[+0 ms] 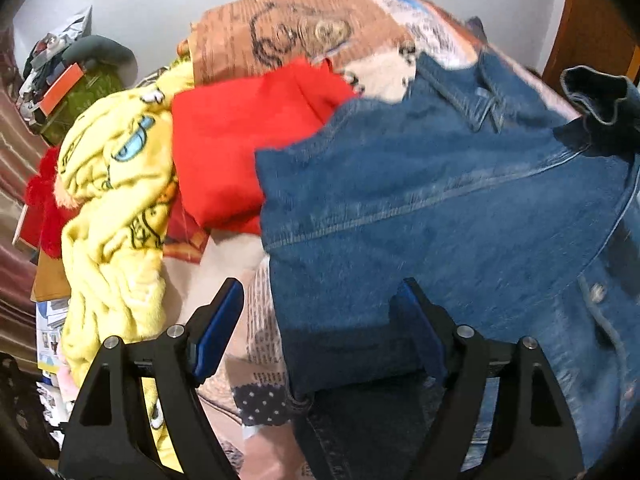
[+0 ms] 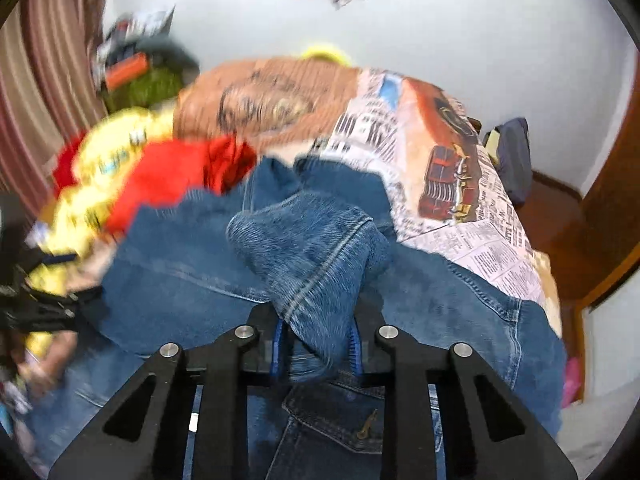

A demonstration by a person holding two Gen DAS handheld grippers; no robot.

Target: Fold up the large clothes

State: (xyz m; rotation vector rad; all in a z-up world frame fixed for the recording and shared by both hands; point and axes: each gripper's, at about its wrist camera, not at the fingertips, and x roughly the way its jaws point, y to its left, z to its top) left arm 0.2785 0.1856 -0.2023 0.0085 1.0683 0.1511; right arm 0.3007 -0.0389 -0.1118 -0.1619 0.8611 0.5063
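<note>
Denim fills the near and right part of both views: a blue denim jacket (image 1: 440, 200) lies spread on a bed covered by a newspaper-print sheet (image 2: 492, 236). In the left wrist view the left tongs (image 1: 320, 312) stand wide apart, the blue-padded fingers (image 1: 218, 328) straddling the jacket's near-left edge with nothing between them; one finger is over the sheet, the other over the denim. Whether they touch the cloth cannot be told. At the far right of that view a cuffed sleeve end (image 1: 596, 96) is raised above the jacket body.

In the right wrist view the right tongs (image 2: 318, 344) are drawn narrow around a bunched fold of the denim jacket (image 2: 308, 248), which rises out from between the blue pads (image 2: 354, 346). A buttoned chest pocket (image 2: 344, 420) lies just near of the tongs.

Left of the jacket sits a red garment (image 1: 240, 148), touching the denim's edge, and further left a yellow cartoon-print fleece (image 1: 116, 208). Beyond them lies an orange printed pillow (image 1: 288, 28) against the white wall. A striped curtain (image 2: 52, 92) hangs at the far left.
</note>
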